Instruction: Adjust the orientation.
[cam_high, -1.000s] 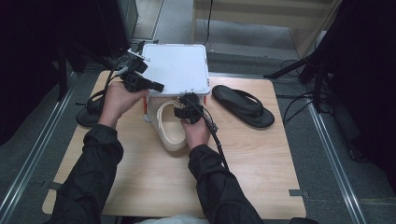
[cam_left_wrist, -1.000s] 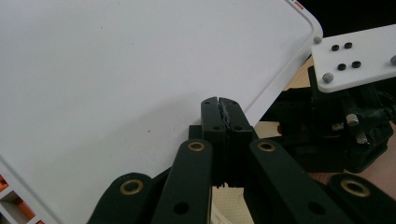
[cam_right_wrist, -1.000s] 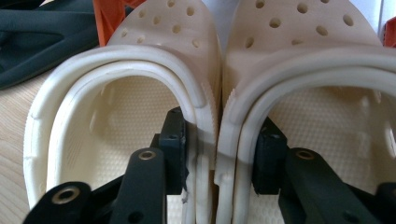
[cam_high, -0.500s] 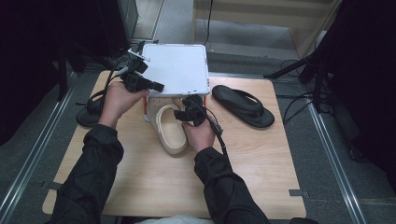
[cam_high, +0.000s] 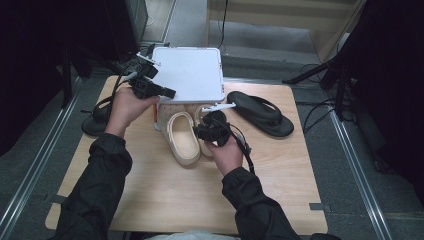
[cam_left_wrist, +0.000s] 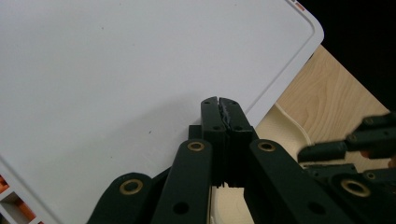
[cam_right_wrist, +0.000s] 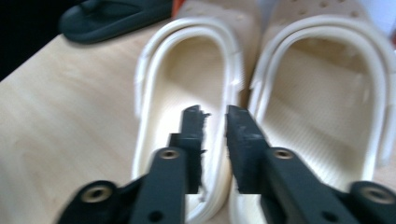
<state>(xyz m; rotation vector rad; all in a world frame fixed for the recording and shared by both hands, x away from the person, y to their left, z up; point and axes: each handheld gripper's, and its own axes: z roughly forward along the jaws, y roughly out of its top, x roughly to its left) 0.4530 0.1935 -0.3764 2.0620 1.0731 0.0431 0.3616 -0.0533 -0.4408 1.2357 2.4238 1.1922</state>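
Lying side by side near the middle of the pale wooden tabletop (cam_high: 165, 200) are two cream-coloured foam clogs, the left cream clog (cam_high: 182, 140) in full sight and the right cream clog (cam_high: 202, 117) partly covered by the person's right hand (cam_high: 227, 155). The right hand-held gripper (cam_high: 200, 132) is hovering over the heel ends of the pair; in the right gripper view (cam_right_wrist: 215, 123) its two black jaws are standing a little apart, released, straddling the inner side wall of the left cream clog (cam_right_wrist: 187, 107) just where it meets the right cream clog (cam_right_wrist: 322, 93), with nothing pinched between them. The toe ends of both clogs are reaching under the near edge of a flat white plastic lid with rounded corners (cam_high: 190, 75), which is sitting at the far middle of the tabletop. The left hand-held gripper (cam_high: 167, 92) is being held by the person's left hand (cam_high: 127, 105) at the near left corner of that lid; in the left gripper view (cam_left_wrist: 219, 100) its jaws are pressed together, clenched, lying against the white surface (cam_left_wrist: 116, 79), and I cannot tell whether a lip of the lid is caught between them. A black rubber flip-flop sandal (cam_high: 260, 114) is lying on the right part of the tabletop, well apart from the clogs, and another dark sandal (cam_high: 95, 120) is resting at the left edge.
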